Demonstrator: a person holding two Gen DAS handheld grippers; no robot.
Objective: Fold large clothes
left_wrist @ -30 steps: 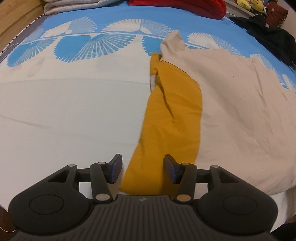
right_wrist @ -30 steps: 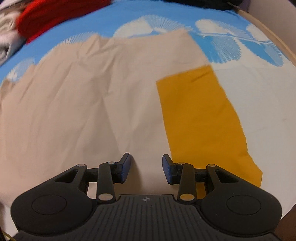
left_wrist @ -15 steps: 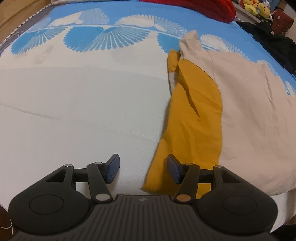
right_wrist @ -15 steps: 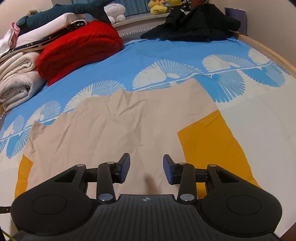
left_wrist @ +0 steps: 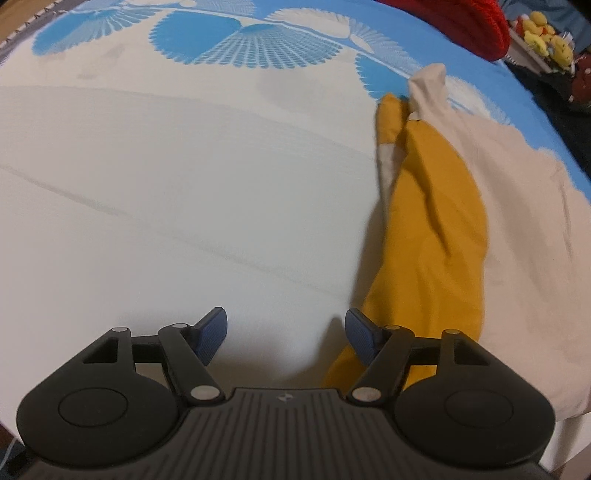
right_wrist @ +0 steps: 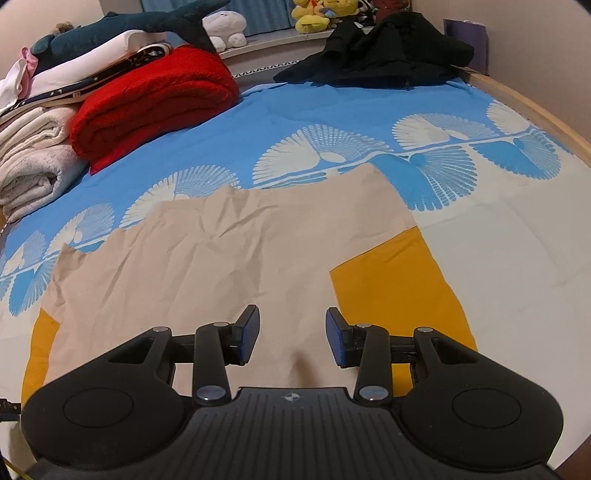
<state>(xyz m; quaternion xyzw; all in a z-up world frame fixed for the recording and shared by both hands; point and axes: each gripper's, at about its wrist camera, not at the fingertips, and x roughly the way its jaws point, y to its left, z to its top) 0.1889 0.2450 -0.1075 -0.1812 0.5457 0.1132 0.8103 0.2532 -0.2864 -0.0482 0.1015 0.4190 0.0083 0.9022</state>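
Observation:
A large beige garment [right_wrist: 221, 251] with mustard-yellow sleeves lies spread flat on the bed. Its right yellow sleeve [right_wrist: 395, 284] lies flat; the left yellow sleeve [left_wrist: 432, 236] is creased and folded against the beige body [left_wrist: 535, 236]. My left gripper [left_wrist: 286, 334] is open and empty over bare white sheet, with the sleeve's lower end beside its right finger. My right gripper [right_wrist: 291, 334] is open and empty above the garment's near edge, just left of the right sleeve.
The bed sheet [left_wrist: 147, 177] is white with blue fan patterns. A red folded blanket [right_wrist: 155, 96], white towels [right_wrist: 33, 162], a plush shark [right_wrist: 122, 26] and a black garment [right_wrist: 376, 55] lie along the far side. A wooden bed rim [right_wrist: 535, 110] runs at the right.
My left gripper has moved left, off the yellow sleeve and over bare sheet. My right gripper has tilted up and drawn back, so the far end of the bed shows. Both stay open.

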